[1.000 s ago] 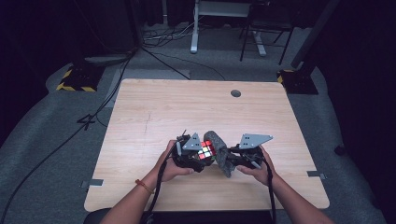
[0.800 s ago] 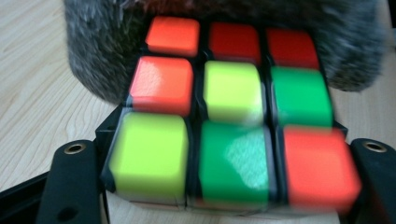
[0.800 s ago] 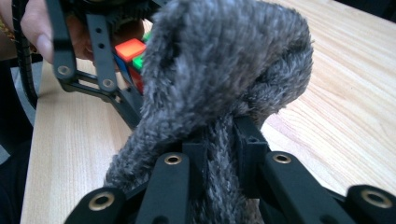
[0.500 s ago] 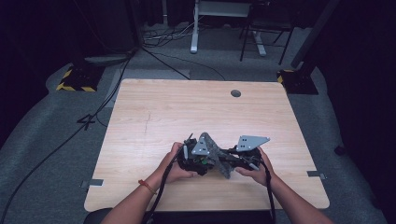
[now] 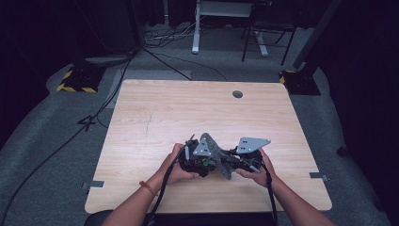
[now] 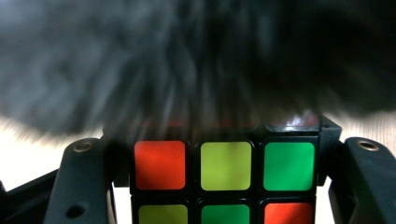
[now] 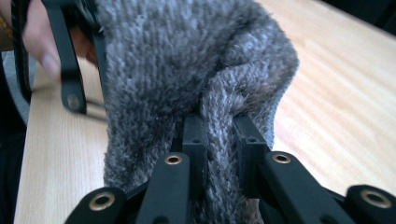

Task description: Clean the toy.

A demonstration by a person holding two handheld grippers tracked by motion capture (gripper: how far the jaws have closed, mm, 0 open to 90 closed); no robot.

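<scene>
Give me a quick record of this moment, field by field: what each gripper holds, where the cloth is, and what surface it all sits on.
left gripper: shut on the puzzle cube, one jaw on either side of it
puzzle cube: coloured tiles face the left gripper view; red, yellow-green and green in the top row
right gripper: shut on a fold of the grey cloth
grey cloth: draped over the cube's far side, blurred in the left gripper view
table: light wood, both hands near its front edge
contact: cloth pressed against the cube
</scene>
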